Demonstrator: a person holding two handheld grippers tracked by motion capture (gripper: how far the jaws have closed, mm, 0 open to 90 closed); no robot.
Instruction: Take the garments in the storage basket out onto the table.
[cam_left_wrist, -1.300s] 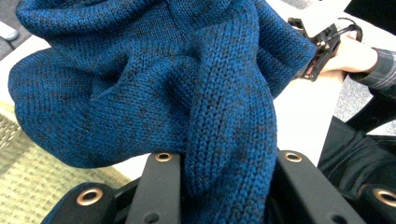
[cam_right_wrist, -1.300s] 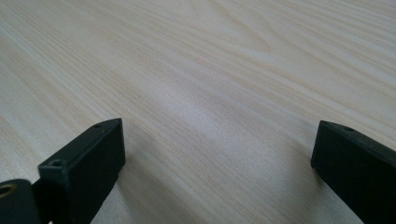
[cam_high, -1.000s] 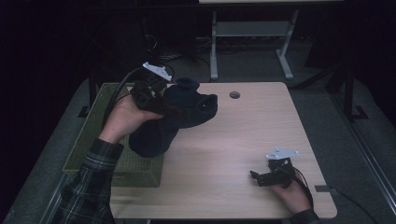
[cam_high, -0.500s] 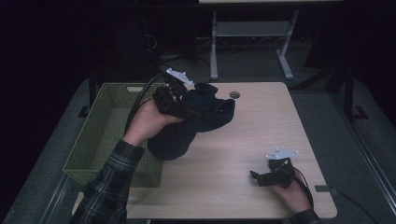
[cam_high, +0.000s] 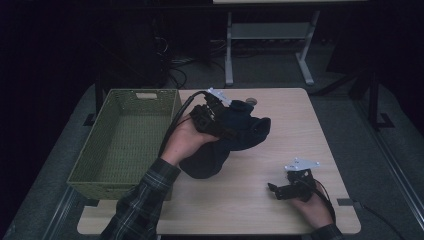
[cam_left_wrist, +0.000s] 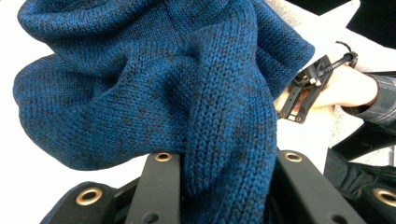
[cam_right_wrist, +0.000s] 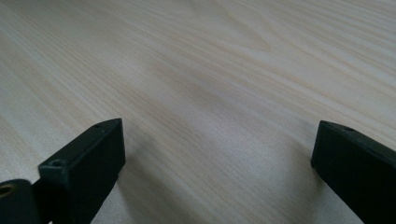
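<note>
A green woven basket (cam_high: 125, 140) sits at the left of the frame, along the left edge of the light wooden desk (cam_high: 280, 145), its handle slot at the far end. A small round dark fitting (cam_high: 251, 101) lies near the desk's upper edge, at centre. Beyond it, at the top of the frame, stands a grey metal frame (cam_high: 265, 40) on two feet, with tangled cables (cam_high: 175, 70) on the dark floor to its left.

The blue knitted garment (cam_left_wrist: 154, 93) runs off the top and left edges of the left gripper view and covers the jaws' tips. In the high view it hides the left gripper's (cam_high: 216, 120) jaws and part of the table (cam_high: 300, 130). The small round object (cam_high: 251, 101) behind it is too small to identify.
</note>
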